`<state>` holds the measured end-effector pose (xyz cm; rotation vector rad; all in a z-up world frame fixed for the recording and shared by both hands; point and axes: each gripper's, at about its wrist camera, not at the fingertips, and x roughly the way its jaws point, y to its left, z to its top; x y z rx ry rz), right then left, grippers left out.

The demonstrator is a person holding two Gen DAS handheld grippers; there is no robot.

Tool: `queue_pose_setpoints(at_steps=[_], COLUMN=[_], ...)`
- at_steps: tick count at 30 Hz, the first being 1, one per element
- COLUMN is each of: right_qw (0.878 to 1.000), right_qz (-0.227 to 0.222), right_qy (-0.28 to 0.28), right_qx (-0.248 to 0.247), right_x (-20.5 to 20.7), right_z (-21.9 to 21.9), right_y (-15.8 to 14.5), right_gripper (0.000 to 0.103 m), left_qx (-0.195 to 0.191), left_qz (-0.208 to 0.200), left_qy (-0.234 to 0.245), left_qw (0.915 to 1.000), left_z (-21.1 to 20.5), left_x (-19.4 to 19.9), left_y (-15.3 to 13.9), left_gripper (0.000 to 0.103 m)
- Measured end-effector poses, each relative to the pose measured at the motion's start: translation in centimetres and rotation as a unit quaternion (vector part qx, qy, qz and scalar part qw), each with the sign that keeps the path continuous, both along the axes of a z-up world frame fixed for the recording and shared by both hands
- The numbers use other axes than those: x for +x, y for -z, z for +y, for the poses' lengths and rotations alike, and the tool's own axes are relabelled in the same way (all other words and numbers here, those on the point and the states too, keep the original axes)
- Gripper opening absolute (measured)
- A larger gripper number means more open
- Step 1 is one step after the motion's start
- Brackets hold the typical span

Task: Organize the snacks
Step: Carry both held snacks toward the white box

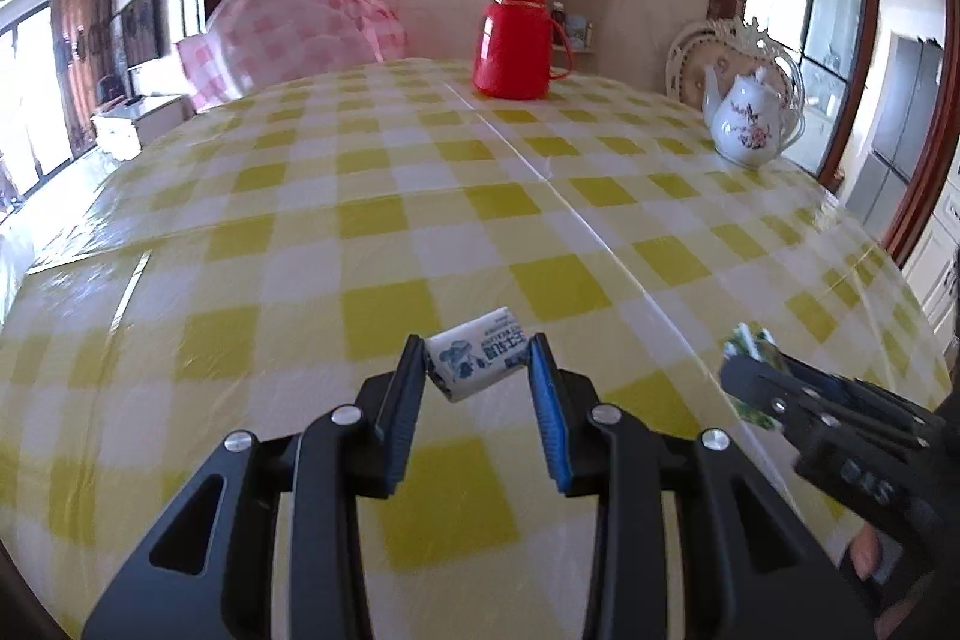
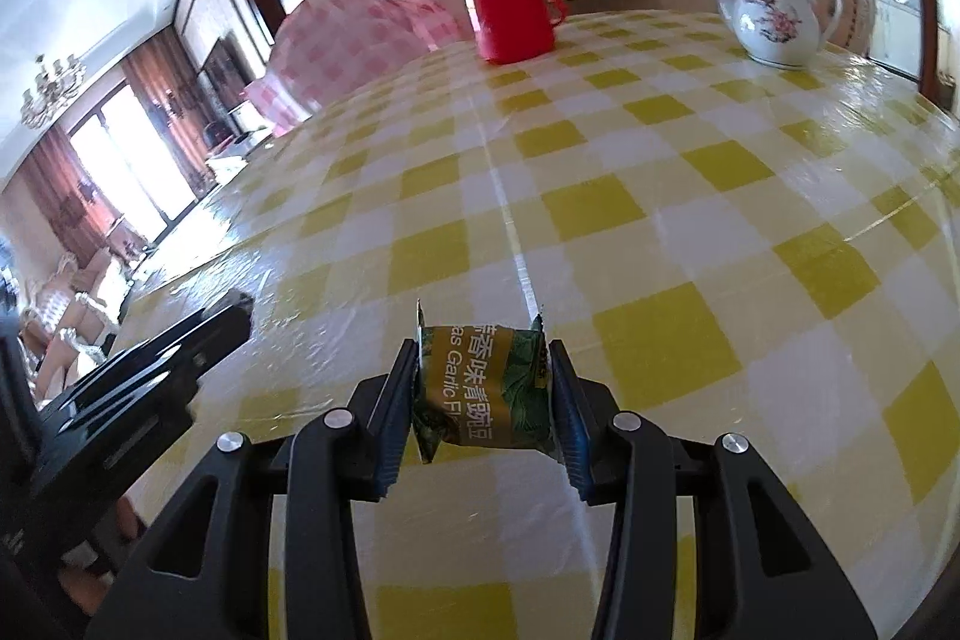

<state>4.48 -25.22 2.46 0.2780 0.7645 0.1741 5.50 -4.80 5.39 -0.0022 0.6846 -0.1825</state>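
My left gripper (image 1: 478,353) is shut on a small white snack packet with blue print (image 1: 477,359), held above the yellow-checked tablecloth (image 1: 372,220). My right gripper (image 2: 483,347) is shut on a green and gold snack packet (image 2: 480,391), its blue pads pressing both ends. In the left wrist view the right gripper (image 1: 741,361) shows at the lower right with the green packet (image 1: 747,340) sticking out of its tip. In the right wrist view the left gripper's black body (image 2: 150,370) shows at the lower left, its tip hidden.
A red thermos jug (image 1: 515,34) stands at the far side of the table, and a white flowered teapot (image 1: 751,118) at the far right edge. A pink checked bundle (image 1: 288,34) lies beyond the table at the back left. A white chair back (image 1: 690,64) rises behind the teapot.
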Motion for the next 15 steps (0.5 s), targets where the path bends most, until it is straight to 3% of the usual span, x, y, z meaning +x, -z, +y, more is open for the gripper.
queue_pose_setpoints(at_steps=[6, 15], right_qw=[0.999, 0.997], right_qz=[-0.004, -0.016], right_qy=[-0.042, -0.074], right_qx=[-0.009, -0.032], right_x=[-1.6, -5.5], right_z=[2.6, 5.3], right_y=[-0.1, -0.2], right_gripper=[0.042, 0.042], left_qx=[-0.004, 0.036], left_qz=[-0.002, 0.019], left_qy=[-0.016, -0.007], left_qw=[0.9999, 0.9992], left_z=[2.4, 4.6], left_x=[-4.7, -10.8], left_y=[-0.1, 0.4], left_gripper=[0.035, 0.035])
